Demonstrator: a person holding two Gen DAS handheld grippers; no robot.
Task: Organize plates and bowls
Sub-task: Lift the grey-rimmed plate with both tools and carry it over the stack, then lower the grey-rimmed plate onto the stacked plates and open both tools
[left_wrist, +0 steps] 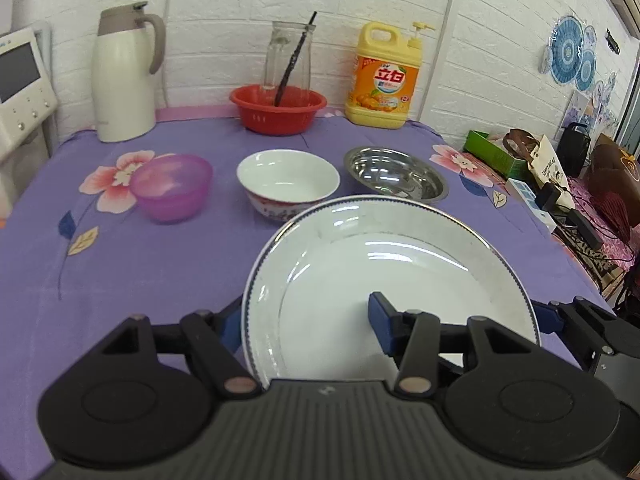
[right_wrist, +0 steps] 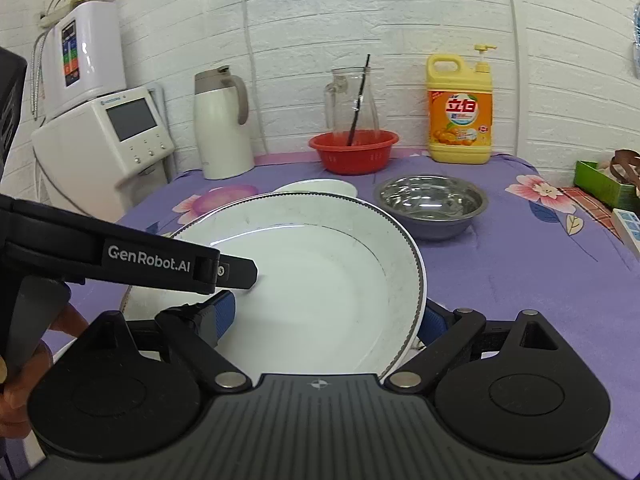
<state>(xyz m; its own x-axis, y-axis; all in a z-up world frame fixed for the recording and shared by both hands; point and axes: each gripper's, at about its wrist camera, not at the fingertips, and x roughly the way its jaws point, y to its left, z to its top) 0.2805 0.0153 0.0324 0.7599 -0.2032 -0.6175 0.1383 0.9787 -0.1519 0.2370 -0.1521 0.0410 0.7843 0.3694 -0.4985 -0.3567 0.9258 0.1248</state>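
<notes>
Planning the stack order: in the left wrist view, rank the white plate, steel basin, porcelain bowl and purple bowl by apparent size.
1. White plate, largest, though nearest the camera.
2. Steel basin and porcelain bowl: too alike to rank.
3. Purple bowl, smallest.

Even indoor light is filling both views, bright and slightly cool. Overhead lamps are throwing streaks of glare across the white plate [left_wrist: 384, 272] I am holding, and small highlights are glinting in the steel bowl [right_wrist: 432, 200]. Shadows are staying soft and faint on the purple tablecloth [left_wrist: 140, 272]. My fisheye lenses are bending the brick wall [right_wrist: 300, 20] into curves and darkening the frame corners. Focus is holding sharp at centre, while the clutter at the right edge is smearing slightly.
</notes>
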